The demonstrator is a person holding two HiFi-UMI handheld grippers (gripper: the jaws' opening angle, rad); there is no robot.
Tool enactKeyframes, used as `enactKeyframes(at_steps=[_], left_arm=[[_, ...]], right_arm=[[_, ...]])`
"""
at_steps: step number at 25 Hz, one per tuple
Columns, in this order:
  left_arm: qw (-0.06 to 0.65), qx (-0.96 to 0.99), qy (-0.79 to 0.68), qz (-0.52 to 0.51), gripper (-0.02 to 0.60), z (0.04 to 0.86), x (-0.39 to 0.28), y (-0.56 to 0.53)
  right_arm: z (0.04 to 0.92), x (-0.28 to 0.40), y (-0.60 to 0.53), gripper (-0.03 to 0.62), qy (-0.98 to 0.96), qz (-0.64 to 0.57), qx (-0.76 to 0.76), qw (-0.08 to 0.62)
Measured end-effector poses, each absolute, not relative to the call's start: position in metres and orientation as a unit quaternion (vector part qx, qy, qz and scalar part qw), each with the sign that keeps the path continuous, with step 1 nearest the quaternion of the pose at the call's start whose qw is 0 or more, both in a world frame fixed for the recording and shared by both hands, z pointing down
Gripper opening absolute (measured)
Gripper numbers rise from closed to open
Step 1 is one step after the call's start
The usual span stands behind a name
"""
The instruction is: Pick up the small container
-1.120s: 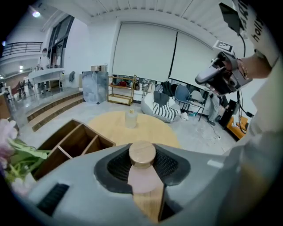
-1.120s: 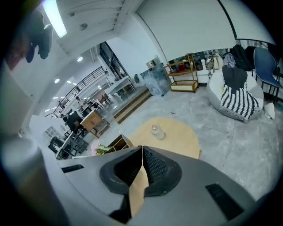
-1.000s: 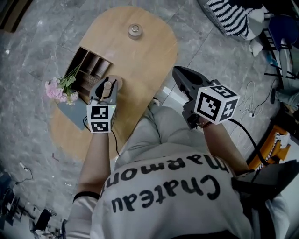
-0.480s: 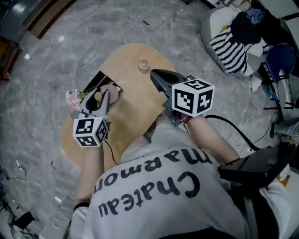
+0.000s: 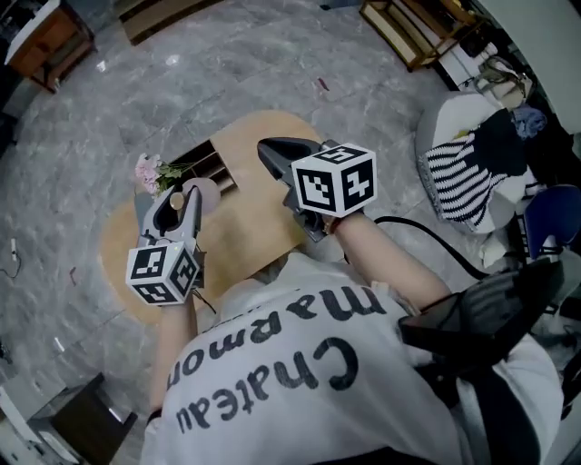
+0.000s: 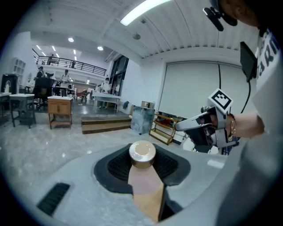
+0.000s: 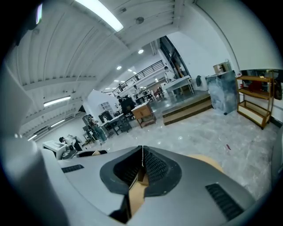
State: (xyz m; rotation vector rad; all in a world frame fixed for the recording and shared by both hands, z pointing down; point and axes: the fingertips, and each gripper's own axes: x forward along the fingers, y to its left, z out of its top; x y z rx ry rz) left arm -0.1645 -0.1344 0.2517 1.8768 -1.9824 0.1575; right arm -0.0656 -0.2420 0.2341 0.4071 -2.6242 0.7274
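The small container (image 6: 142,155), with a round golden lid and a pinkish-tan body, sits clamped between the pads of my left gripper (image 6: 142,150). It is lifted off the table, with the room's far side behind it. In the head view the left gripper (image 5: 175,205) hangs over the left part of the oval wooden table (image 5: 250,213), the container's (image 5: 179,198) lid showing between its jaws. My right gripper (image 5: 270,154) hovers over the table's far end; its jaws (image 7: 142,152) are pressed together with nothing between them. It also shows at the right of the left gripper view (image 6: 194,126).
A wooden compartment box (image 5: 211,163) and pink flowers (image 5: 150,171) lie at the table's left edge. Striped cloth and clothes (image 5: 467,168) are piled at the right, wooden shelves (image 5: 413,27) stand beyond, and a black cable (image 5: 427,241) trails from the right arm.
Both grippers have risen away from the table, the left still holding the container. The right gripper has swung left over the table's far end. The head camera now sees more floor.
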Motion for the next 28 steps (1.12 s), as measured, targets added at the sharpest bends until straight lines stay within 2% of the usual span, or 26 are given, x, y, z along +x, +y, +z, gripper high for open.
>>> enactKeyframes(at_steps=[4,9,12,19,28], left_arm=[[0.196,0.631,-0.75,0.034,0.133,0.238,-0.161,-0.11],[0.175,0.595,-0.785,-0.008,0.133,0.214,-0.144,-0.077],[0.156,0.586,-0.795,-0.016,0.132,0.198,-0.135,-0.059],[0.12,0.585,-0.802,-0.013,0.132,0.163,-0.13,-0.019],[0.109,0.61,-0.785,0.013,0.133,0.143,-0.116,0.058]], right_arm=[[0.225,-0.073,-0.23,0.014,-0.946,0.243,0.091,0.195],[0.196,-0.082,-0.198,0.014,-0.955,0.257,0.003,0.146],[0.185,-0.087,-0.179,0.014,-0.959,0.241,-0.029,0.145],[0.165,-0.088,-0.144,0.014,-0.971,0.182,-0.036,0.149],[0.135,-0.077,-0.064,0.012,-0.973,0.207,-0.037,0.098]])
